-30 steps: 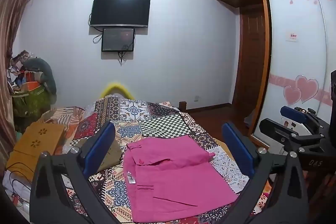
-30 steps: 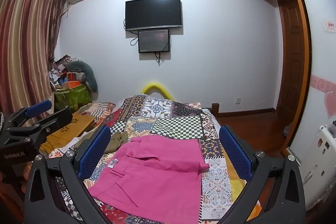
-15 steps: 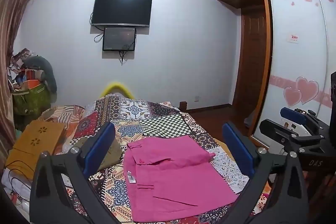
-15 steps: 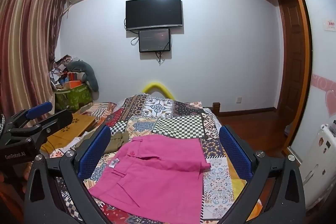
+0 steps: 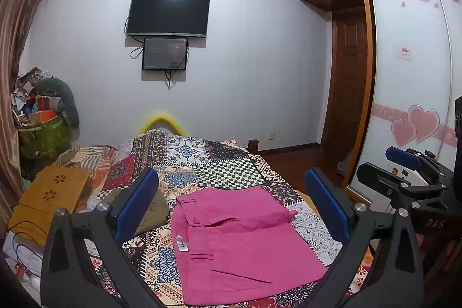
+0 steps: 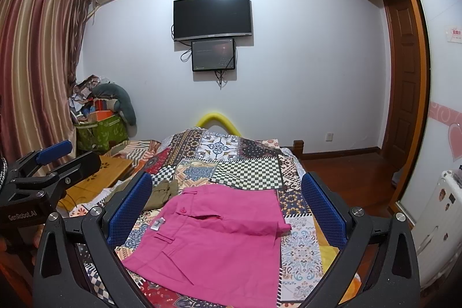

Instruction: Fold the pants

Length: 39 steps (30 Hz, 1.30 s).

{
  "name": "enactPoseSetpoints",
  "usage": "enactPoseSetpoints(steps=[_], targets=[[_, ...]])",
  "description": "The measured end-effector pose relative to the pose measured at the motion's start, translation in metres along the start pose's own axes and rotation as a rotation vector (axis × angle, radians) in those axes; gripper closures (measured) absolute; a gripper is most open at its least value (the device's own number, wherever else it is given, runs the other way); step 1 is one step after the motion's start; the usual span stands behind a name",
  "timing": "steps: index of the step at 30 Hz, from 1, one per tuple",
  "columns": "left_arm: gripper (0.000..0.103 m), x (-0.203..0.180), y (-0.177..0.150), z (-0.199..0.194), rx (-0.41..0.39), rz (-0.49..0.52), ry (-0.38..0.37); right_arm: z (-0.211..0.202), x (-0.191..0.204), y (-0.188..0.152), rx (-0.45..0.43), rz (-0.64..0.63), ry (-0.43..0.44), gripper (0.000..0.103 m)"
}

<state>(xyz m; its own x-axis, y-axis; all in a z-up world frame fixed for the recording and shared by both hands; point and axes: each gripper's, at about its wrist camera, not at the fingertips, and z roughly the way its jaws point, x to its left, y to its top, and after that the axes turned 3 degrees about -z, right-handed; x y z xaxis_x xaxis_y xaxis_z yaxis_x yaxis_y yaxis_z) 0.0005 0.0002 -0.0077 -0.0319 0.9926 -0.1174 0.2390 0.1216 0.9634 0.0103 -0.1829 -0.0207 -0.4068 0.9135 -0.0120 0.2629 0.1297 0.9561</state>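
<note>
Pink pants (image 5: 239,244) lie folded flat on a patchwork bedspread (image 5: 225,175), a white label showing at the waistband. They also show in the right wrist view (image 6: 219,244). My left gripper (image 5: 231,207) is open and empty, held above the near end of the pants. My right gripper (image 6: 228,210) is open and empty, also above the pants. Each gripper shows at the edge of the other's view: the right one (image 5: 410,172), the left one (image 6: 49,163).
An olive garment (image 6: 161,192) lies bunched left of the pants. A wooden lap tray (image 5: 49,198) sits at the bed's left side with cables. A green bag of clutter (image 6: 98,132) stands by the curtain. A wardrobe (image 5: 410,77) and door are on the right.
Both views have shifted very slightly. The pants lie as before and both grippers stay open.
</note>
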Motion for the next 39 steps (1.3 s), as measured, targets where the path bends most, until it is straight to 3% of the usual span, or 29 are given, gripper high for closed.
enactPoseSetpoints(steps=[39], targets=[[0.000,-0.003,0.007,0.002,-0.012,0.016,-0.013,0.002,0.010,0.000,0.003,0.004,0.002,0.000]])
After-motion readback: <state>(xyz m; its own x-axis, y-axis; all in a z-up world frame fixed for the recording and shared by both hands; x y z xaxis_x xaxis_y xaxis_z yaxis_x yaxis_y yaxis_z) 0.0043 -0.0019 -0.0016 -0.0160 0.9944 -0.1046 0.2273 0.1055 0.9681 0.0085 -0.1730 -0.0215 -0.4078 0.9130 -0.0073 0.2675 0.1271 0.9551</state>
